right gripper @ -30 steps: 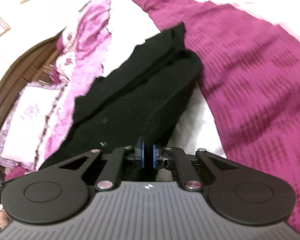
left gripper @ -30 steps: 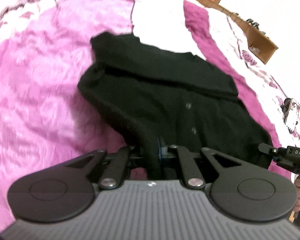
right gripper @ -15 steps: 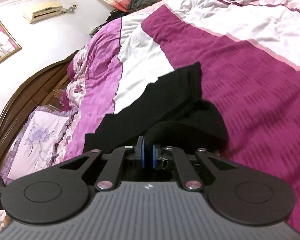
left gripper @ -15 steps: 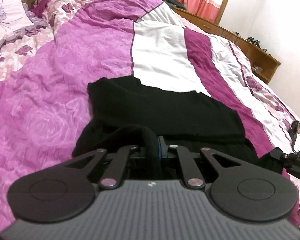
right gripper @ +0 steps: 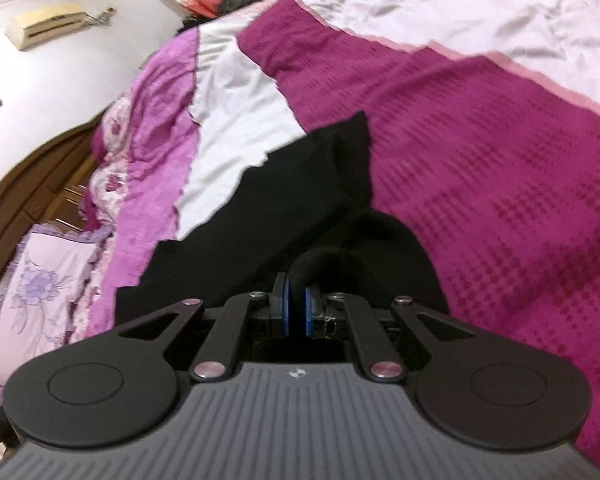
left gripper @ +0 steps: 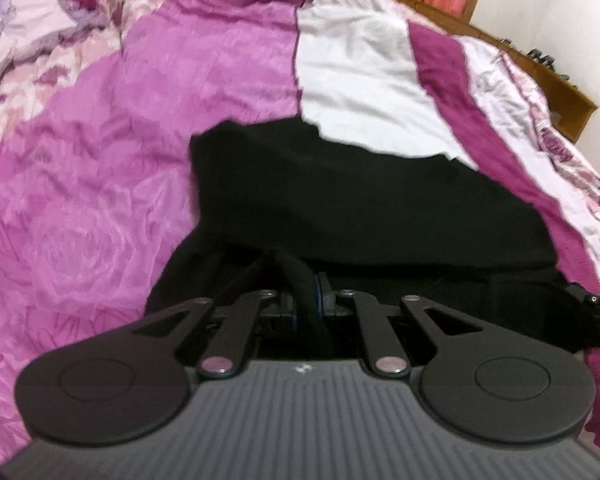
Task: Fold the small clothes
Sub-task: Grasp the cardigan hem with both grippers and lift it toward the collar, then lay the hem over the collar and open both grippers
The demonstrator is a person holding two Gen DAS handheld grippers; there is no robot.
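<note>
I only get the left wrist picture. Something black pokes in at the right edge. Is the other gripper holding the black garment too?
Observer: Yes. The right wrist view shows the right gripper with its blue pads closed on a raised fold of the black garment.
Operator: Does the cloth lie flat near it?
Observer: No, it bulges into a hump just ahead of the pads.
Operator: Anything on the walls that I miss?
Observer: An air conditioner is mounted high on the wall beyond the bed.

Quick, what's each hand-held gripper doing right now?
Left hand-held gripper: closed on an edge of the black garment.
Right hand-held gripper: closed on another edge of the black garment.
</note>
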